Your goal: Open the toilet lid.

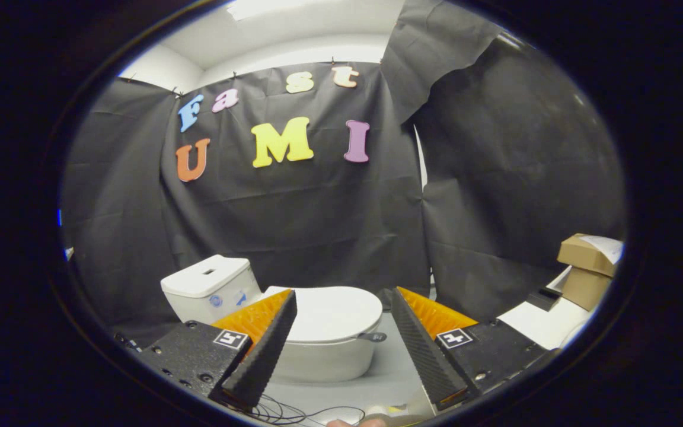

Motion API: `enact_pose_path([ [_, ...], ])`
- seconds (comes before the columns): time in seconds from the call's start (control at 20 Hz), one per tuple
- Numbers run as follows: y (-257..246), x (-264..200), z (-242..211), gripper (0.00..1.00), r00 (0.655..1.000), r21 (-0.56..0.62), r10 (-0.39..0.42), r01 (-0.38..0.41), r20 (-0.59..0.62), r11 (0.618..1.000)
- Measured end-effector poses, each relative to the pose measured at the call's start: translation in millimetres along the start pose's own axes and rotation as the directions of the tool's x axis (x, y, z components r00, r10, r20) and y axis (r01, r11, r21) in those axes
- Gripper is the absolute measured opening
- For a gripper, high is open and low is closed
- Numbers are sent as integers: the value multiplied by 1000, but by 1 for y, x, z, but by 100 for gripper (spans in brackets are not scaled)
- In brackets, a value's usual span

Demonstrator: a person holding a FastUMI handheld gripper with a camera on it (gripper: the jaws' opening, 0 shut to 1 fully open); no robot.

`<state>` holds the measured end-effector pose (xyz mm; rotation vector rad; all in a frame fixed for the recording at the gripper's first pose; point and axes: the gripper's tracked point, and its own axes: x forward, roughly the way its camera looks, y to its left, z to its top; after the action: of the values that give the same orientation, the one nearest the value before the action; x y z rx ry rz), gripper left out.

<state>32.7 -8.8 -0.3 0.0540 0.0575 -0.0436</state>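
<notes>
white plastic toilet (294, 332) sits just ahead of the tool (341, 308), its lid (332, 312) down flat, the tank (208, 284) behind to the left. tool fingers are spread wide and hold nothing. best move, i judge: drop low, hook one fingertip under the lid's front lip, and swing it up toward the tank.

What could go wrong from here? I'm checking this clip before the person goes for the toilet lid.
The gripper is open, well short of the toilet lid, which lies flat and shut. The small tab at the lid's rim looks like a slim target, so the fingers may slip off it. The cistern stands close behind, so a fast swing could bang the lid against it. Loose cables lie on the floor below the fingers and might snag.
</notes>
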Motion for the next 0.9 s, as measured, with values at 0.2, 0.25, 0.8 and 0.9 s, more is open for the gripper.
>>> enact_pose_path([
  [0.2, -12, 23, -8, 100, 996, 30, -7, 10, -89, 1000],
  [0.25, -16, 30, -12, 100, 993, 40, -9, 14, -117, 999],
  [0.8, -47, 99, -61, 100, 902, 160, 60, 10, -427, 987],
  [0.9, -54, 111, -73, 100, 871, 195, 80, 19, -484, 981],
])
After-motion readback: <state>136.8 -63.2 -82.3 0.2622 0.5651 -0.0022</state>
